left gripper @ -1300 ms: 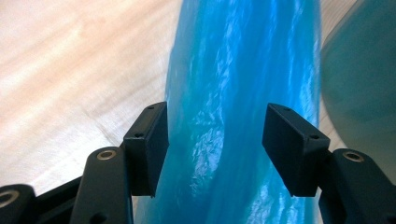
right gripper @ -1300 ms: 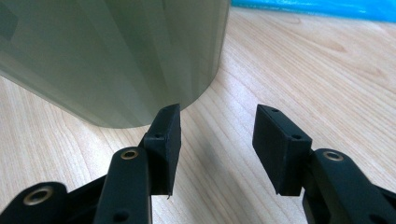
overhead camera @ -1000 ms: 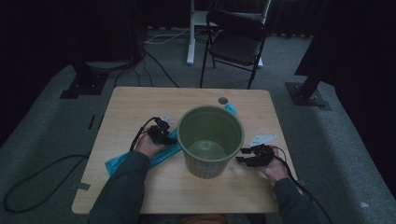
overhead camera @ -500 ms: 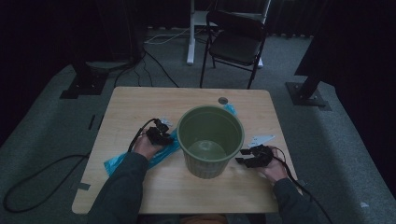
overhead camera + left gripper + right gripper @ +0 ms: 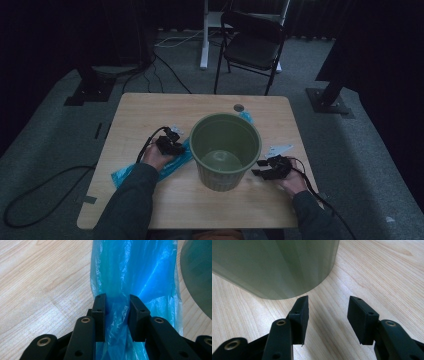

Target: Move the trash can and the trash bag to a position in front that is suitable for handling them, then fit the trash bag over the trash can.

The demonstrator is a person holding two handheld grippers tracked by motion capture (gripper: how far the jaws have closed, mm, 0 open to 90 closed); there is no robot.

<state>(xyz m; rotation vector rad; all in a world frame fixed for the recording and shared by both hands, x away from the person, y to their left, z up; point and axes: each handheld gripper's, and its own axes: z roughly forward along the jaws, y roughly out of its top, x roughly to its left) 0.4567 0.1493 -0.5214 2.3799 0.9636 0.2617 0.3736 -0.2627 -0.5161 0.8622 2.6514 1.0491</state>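
A: While both hands sit low on the table (image 5: 150,112), look from above: the green bin (image 5: 225,150) stands upright in the middle, and the blue bag (image 5: 172,162) lies flat just left of it, running under the left gripper (image 5: 176,146).

B: And the right gripper (image 5: 260,174)?

A: Parked on the wood by the bin's base, likely waiting to steady it once the bag comes up.

B: Over to the left gripper view.

A: Jaws have just been closing, and the blue bag (image 5: 130,277) is bunched between them. The pads (image 5: 99,312) press in on the gathered plastic, so I'd call that a pinch on the bag. Grabbing a fold makes sense: thin film lying flat gives nothing else to hold. The bin's wall (image 5: 200,277) curves in at the right edge.

B: Right gripper view?

A: Jaws apart, nothing between them but bare table (image 5: 372,272). One pad (image 5: 300,312) sits just beside the bin (image 5: 274,265), not clearly touching.
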